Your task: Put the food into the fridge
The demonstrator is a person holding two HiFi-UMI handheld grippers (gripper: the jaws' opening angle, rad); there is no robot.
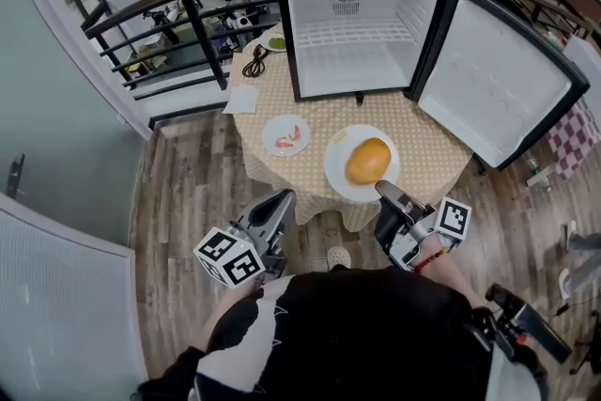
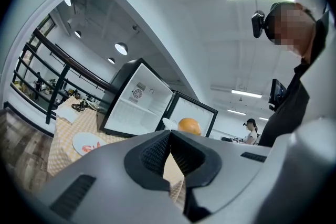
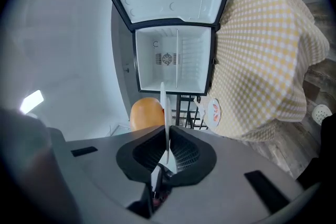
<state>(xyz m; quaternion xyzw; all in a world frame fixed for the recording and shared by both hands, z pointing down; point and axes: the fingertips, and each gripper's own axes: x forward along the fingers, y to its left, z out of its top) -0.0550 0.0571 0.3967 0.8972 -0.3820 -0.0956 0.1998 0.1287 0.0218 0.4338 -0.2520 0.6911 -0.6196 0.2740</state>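
Fridge: a small black fridge [image 1: 362, 52], box-shaped with a smooth white moulded lining and a wire shelf, is standing at the far side of the table. Its door [image 1: 502, 89] is hanging wide open to the right, showing its ribbed white inner face.

Table cover: a yellow-and-white checked cloth [image 1: 432, 146] of soft fabric is draping over the table edge in folds above the wood-plank floor [image 1: 188, 192].

Food: an orange-brown rounded bun [image 1: 367, 161], smooth and glossy, is sitting on a large round white plate [image 1: 335, 172] at the near edge of the table, in front of the fridge opening and outside it.

Right gripper: the right gripper [image 1: 385, 191], of grey plastic with black ribbed pads, is pinching the plate's near rim. In the right gripper view, the thin white rim [image 3: 163, 107] is running edge-on between the closed jaws [image 3: 167, 136], with the bun [image 3: 146, 114] just beyond the tips. Whether the plate is resting on the cloth or raised off it cannot be told.

Left gripper: the left gripper [image 1: 280, 202] is hovering off the near-left edge of the table, well apart from the bun's plate. In its own view, the jaw tips [image 2: 170, 132] are meeting with nothing between them.

Second dish: a smaller white plate [image 1: 272, 141] carrying pink-red pieces is lying on the cloth just left of the bun's plate, between the left gripper and the fridge.
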